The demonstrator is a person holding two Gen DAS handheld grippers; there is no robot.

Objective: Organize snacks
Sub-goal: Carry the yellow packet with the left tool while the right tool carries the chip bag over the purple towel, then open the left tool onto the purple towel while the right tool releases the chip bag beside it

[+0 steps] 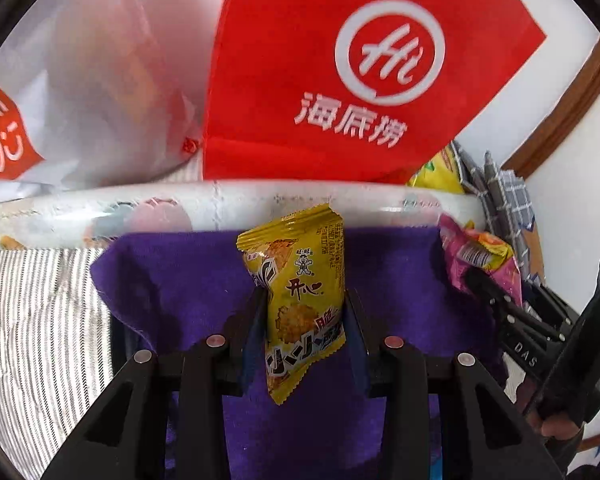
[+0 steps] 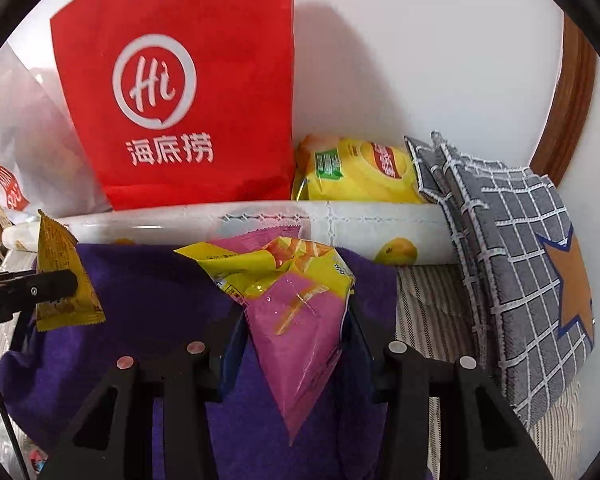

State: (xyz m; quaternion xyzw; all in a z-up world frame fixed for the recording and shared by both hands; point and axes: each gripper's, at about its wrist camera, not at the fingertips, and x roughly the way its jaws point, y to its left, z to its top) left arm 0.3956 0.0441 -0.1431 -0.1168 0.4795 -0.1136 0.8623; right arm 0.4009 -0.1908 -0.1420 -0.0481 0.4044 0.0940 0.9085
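A small yellow snack packet [image 1: 300, 292] stands upright between the pads of my left gripper [image 1: 305, 312], which is shut on it above a purple cloth [image 1: 172, 280]. My right gripper [image 2: 298, 320] is shut on a pink and yellow snack bag [image 2: 296, 320], also over the purple cloth [image 2: 148, 312]. The left wrist view shows the right gripper [image 1: 496, 292] with its pink bag [image 1: 480, 256] at the right. In the right wrist view the yellow packet [image 2: 60, 280] and a left finger [image 2: 40, 284] appear at the left edge.
A red paper bag with a white logo [image 1: 340, 80] stands behind a white printed roll [image 1: 260, 200] against the wall. A white plastic bag [image 1: 80, 80] is at the left. A yellow chip bag [image 2: 356, 172] and grey checked cushions [image 2: 520, 248] lie at the right on striped fabric [image 1: 32, 312].
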